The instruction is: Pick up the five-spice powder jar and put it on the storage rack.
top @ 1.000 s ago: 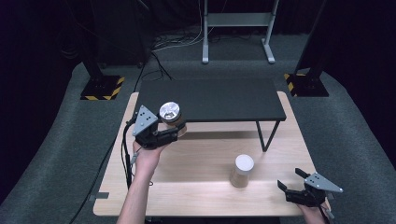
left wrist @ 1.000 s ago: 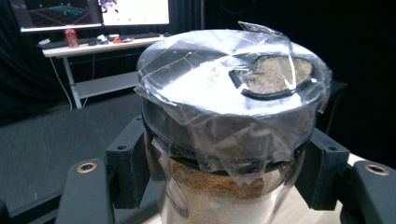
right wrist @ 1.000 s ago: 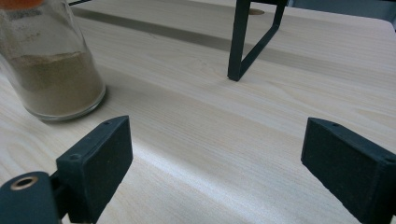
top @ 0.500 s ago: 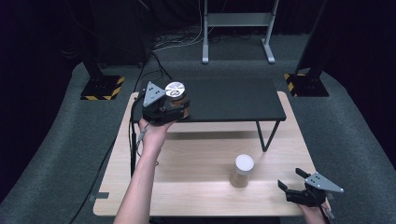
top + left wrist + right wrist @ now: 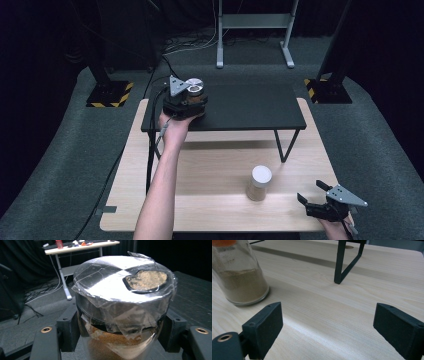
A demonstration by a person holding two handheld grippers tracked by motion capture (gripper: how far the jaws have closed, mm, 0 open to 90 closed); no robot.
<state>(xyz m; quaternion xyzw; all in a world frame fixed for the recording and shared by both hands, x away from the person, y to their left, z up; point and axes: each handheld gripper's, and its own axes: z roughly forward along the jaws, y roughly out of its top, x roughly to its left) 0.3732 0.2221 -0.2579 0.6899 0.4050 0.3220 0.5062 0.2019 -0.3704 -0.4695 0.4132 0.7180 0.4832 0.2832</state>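
- Gripping a glass jar of brown powder, the left gripper had its jaws clamped on the jar's sides, one jaw on each flank just below the lid.
- The jar's silver lid sat above the jaws, wrapped in clear film, with an opening exposing powder.
- The held jar hung over the left end of the black shelf.
- The right gripper rested at the near right corner of the worktop, jaws apart with nothing between them.
- A second jar stood ahead of its left-hand jaw, clear of it; the shelf leg stood farther ahead between the jaws.
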